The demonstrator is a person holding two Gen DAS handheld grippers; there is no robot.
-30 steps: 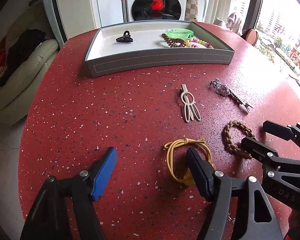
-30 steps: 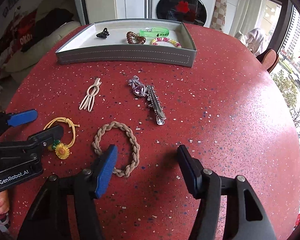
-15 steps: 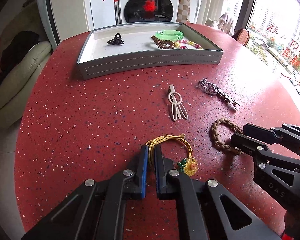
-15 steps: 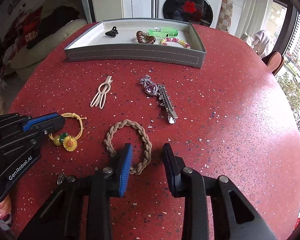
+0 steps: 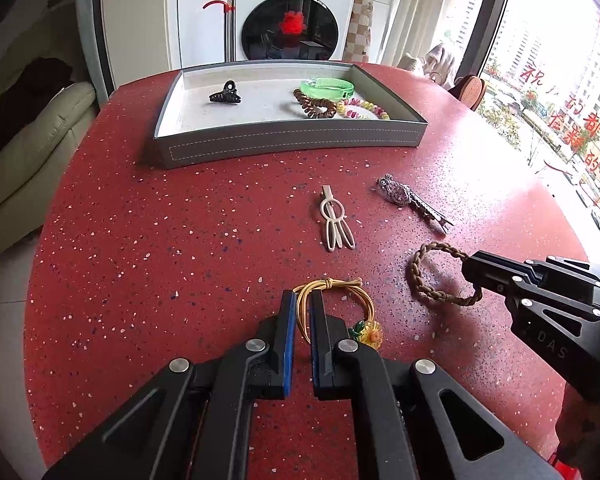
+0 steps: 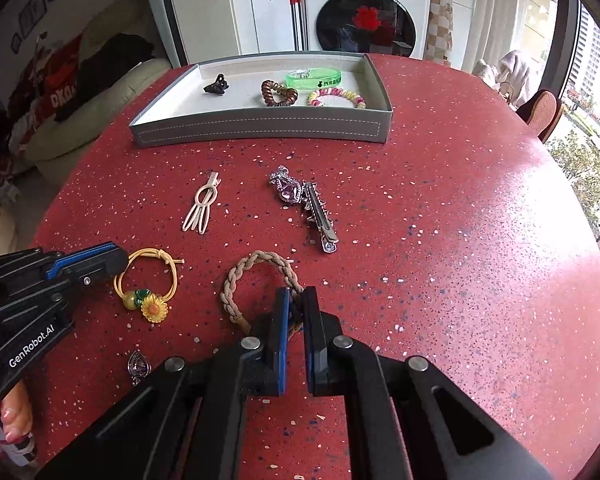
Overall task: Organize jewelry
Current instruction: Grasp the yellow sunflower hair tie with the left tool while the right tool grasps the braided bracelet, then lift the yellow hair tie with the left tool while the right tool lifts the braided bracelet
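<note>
Jaws of both grippers pinching hair ties; teardrop pendant (image 6: 139, 366) only in right wrist view.

The left gripper (image 5: 303, 300) is pointing steeply down toward the counter (image 5: 180, 240), its fingers (image 5: 288, 320) closed on a strand of the yellow tie (image 5: 332, 286). Just to its right, the right gripper (image 6: 295, 300) is tilting down likewise; its fingers (image 6: 282, 312) have just been closing and are now pinching the braid (image 6: 256, 260) between them. At the near left, a hand (image 6: 14, 420) is gripping the left gripper's handle.
</note>
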